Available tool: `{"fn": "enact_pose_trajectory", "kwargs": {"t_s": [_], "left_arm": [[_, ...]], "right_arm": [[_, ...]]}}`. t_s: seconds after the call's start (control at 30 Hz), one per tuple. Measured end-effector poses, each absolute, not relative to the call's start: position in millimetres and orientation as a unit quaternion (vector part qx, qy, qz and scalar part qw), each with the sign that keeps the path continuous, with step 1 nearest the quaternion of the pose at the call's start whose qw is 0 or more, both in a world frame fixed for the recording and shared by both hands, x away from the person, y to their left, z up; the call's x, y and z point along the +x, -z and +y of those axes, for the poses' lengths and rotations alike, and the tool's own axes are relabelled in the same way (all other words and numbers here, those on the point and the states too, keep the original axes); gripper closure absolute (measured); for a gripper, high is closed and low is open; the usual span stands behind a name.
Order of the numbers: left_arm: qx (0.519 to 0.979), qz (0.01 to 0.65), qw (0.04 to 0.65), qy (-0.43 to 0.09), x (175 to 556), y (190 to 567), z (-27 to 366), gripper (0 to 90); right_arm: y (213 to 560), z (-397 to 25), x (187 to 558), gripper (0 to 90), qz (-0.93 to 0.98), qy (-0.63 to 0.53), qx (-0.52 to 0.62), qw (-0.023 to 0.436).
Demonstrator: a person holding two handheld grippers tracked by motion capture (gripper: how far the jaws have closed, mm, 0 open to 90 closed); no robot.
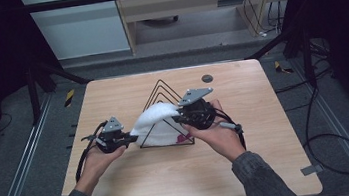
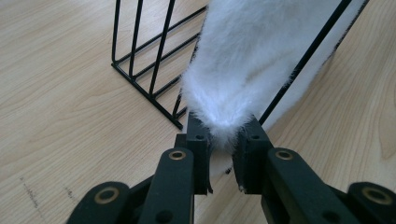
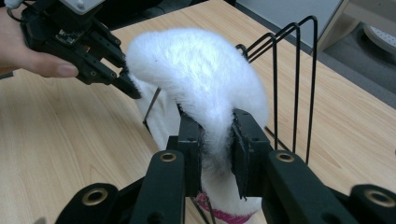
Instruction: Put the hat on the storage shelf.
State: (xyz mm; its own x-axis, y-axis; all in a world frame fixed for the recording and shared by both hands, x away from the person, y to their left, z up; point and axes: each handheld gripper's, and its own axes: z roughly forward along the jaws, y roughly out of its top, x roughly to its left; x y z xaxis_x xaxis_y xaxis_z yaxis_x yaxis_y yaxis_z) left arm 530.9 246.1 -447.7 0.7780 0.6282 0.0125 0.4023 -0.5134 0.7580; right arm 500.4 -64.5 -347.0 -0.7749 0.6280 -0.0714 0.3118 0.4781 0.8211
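Observation:
A white fluffy sock with a pink patch at its lower end hangs over a black wire triangular rack in the middle of the table. My left gripper is shut on the sock's left end. My right gripper is shut on the sock's upper right part. In the right gripper view the left gripper shows at the far end of the sock, held by a hand. The sock arches between the two grippers, partly draped across the rack's front wire.
The wooden table has a small dark round disc near its far edge. Metal rails and cables lie on the floor on both sides. A cable trails from the left gripper.

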Motion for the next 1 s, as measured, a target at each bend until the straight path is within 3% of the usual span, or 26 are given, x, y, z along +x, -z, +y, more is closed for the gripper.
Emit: {"fn": "enact_pose_trajectory", "kwargs": {"t_s": [0.8,1.0], "left_arm": [[0.844,0.311,0.404,-0.165,518,443,260,77.1],[0.841,0.315,0.405,-0.17,514,441,267,75.7]], "right_arm": [[356,-77,482,46.4,0.835,-0.425,0.297,0.183],[357,-82,477,43.4,0.833,-0.425,0.301,0.186]]}}
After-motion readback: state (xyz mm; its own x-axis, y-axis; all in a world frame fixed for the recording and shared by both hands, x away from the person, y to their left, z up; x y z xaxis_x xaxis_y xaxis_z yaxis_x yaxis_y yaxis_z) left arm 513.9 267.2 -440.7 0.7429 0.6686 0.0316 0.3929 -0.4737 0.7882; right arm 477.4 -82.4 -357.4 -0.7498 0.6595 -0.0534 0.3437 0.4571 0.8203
